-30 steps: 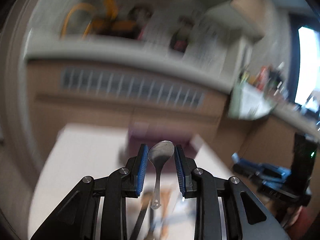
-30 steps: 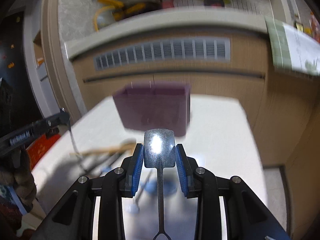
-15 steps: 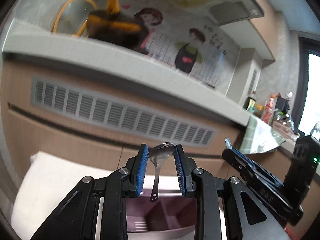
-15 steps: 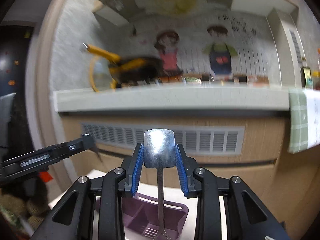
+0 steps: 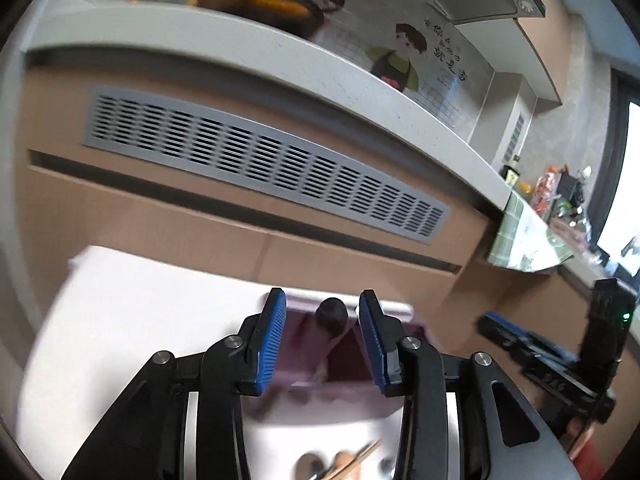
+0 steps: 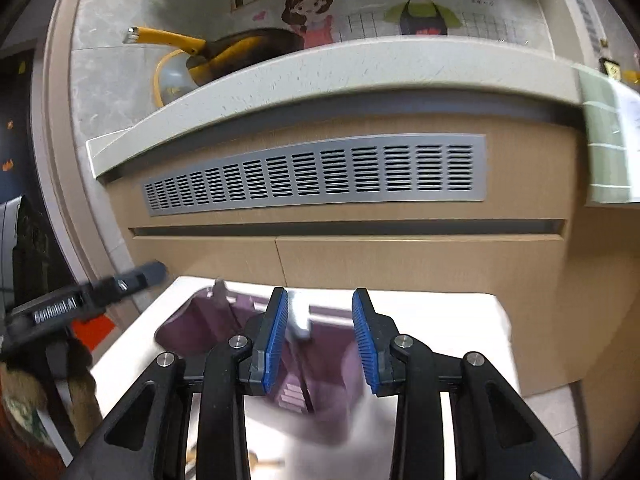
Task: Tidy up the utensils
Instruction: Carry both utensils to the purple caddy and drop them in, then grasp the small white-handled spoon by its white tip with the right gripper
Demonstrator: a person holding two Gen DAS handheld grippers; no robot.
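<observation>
Home kitchen — counter (image 6: pixel 360 64), frying pan (image 6: pixel 240 52).

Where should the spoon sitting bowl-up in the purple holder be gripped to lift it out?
Likely just under the bowl of the spoon, coming down from above: only that end rises above the purple holder; the handle is down inside.
</observation>
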